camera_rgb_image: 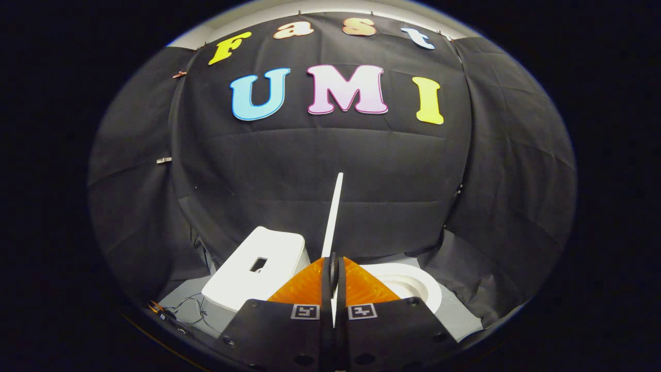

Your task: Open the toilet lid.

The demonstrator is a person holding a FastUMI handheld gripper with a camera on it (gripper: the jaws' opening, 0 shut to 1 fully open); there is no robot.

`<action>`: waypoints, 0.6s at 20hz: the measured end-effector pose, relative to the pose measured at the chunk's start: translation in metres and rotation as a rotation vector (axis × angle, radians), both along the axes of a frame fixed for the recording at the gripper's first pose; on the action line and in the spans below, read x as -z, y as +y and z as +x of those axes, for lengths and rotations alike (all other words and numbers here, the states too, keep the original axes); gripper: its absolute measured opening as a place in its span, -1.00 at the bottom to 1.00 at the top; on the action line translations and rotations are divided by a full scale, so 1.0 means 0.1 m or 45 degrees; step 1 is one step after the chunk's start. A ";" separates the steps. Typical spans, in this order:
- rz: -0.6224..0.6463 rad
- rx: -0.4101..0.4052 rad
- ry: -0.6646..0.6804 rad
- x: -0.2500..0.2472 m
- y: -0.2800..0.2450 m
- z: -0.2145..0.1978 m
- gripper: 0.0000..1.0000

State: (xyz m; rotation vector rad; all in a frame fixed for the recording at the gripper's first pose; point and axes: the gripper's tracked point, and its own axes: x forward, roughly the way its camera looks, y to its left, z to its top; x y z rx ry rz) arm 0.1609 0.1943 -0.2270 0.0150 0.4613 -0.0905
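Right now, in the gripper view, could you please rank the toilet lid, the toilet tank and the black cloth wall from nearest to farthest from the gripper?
1. Toilet lid: edge-on, pinched between the fingers of the gripper.
2. Toilet tank: just ahead, left of the lid.
3. Black cloth wall: beyond both.

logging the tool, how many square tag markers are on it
2: one marker on each side of the lid, which stands edge-on, pinched in the shut tool. The tank is left, the bowl right.
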 end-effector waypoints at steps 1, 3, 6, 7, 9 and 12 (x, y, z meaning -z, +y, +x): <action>-0.013 -0.009 0.000 -0.01 0.06 -0.01 -0.89; -0.046 -0.028 -0.002 -0.02 0.20 0.00 -0.89; -0.113 -0.057 -0.004 -0.03 0.40 0.03 -0.89; -0.133 -0.069 -0.006 -0.03 0.46 0.04 -0.89; -0.151 -0.090 -0.007 0.01 0.59 0.07 -0.90; -0.150 -0.115 -0.005 0.02 0.76 0.08 -0.90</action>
